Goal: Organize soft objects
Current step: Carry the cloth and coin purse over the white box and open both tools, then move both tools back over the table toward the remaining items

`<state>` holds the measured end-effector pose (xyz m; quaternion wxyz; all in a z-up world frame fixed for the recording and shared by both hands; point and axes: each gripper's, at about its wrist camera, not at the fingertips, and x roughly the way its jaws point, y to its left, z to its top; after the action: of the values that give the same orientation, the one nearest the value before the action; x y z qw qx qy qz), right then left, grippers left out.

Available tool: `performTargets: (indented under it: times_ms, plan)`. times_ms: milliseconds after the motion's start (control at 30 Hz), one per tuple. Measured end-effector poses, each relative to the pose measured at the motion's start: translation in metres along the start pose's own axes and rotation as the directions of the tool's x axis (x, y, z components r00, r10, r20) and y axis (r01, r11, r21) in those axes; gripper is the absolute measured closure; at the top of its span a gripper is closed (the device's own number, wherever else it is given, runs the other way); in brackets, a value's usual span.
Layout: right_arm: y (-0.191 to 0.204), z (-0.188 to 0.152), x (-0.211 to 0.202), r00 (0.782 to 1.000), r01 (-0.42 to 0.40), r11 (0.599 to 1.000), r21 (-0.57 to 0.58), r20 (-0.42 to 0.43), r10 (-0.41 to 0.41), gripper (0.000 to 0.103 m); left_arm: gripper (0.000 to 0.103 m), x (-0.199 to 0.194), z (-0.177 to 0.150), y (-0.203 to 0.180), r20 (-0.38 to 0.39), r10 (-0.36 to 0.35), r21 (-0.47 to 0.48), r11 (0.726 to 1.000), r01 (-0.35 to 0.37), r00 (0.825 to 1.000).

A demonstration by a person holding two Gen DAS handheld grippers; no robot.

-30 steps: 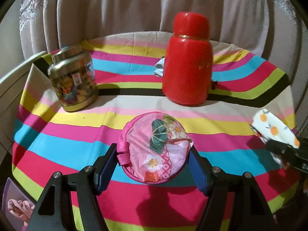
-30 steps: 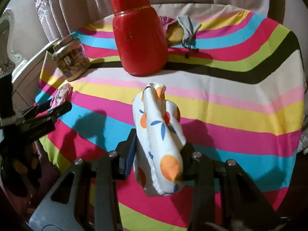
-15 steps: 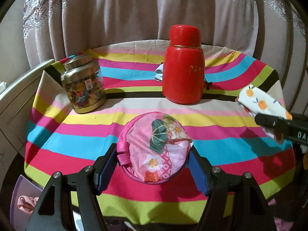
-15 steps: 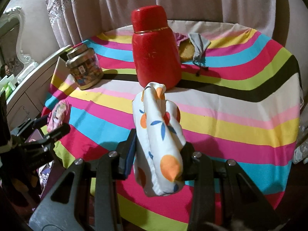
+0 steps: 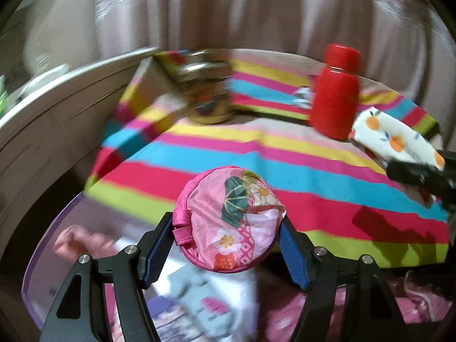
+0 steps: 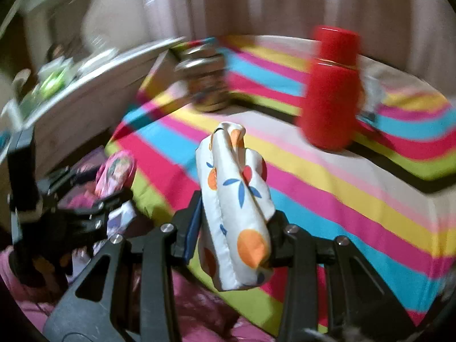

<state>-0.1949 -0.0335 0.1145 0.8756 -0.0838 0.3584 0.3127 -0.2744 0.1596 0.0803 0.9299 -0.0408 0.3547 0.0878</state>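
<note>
The left gripper [image 5: 226, 245] clamps a round pink floral pouch [image 5: 230, 218], held past the striped tablecloth [image 5: 256, 154] edge at 6 o'clock. The right gripper [image 6: 232, 233] pinches an orange-print white pouch [image 6: 235, 199]. A red flask [image 5: 335, 94] stands at 1 o'clock, a blurred jar [image 5: 206, 94] at 11 o'clock.

Both grippers have swung left, past the striped table's [image 5: 256, 154] edge.

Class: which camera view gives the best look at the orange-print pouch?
The right wrist view: the orange-print pouch fills its centre, clamped in the right gripper. The left wrist view catches it only small, at the right edge.
</note>
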Motion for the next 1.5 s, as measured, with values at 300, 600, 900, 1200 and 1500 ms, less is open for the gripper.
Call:
performTargets:
  times_ms: [300, 600, 900, 1200, 1500]
  plan:
    - [0.134, 0.01, 0.053, 0.976, -0.203, 0.928, -0.312, -0.138, 0.168, 0.061, 0.032, -0.022, -0.044, 0.103, -0.081, 0.175, -0.189, 0.964, -0.187, 0.981]
    - [0.182, 0.01, 0.077, 0.948, -0.314, 0.884, -0.346, -0.169, 0.27, 0.042, 0.017, -0.037, -0.056, 0.141, -0.077, 0.256, -0.262, 0.927, -0.267, 0.964]
    - [0.057, 0.006, 0.07, 0.979, -0.185, 0.982, -0.026, -0.09, 0.182, 0.035, 0.017, 0.008, -0.013, 0.079, -0.076, 0.074, -0.139, 0.987, -0.084, 0.994]
    - [-0.11, -0.036, 0.065, 0.994, 0.098, 0.949, 0.301, -0.066, -0.081, 0.035, 0.017, 0.138, 0.063, -0.037, -0.166, -0.097, 0.014, 0.995, 0.101, 0.981]
    - [-0.271, -0.035, 0.085, 0.947, 0.315, 0.819, 0.48, -0.106, -0.303, 0.035, 0.017, 0.269, 0.153, -0.101, -0.139, -0.103, 0.011, 0.994, 0.106, 0.985]
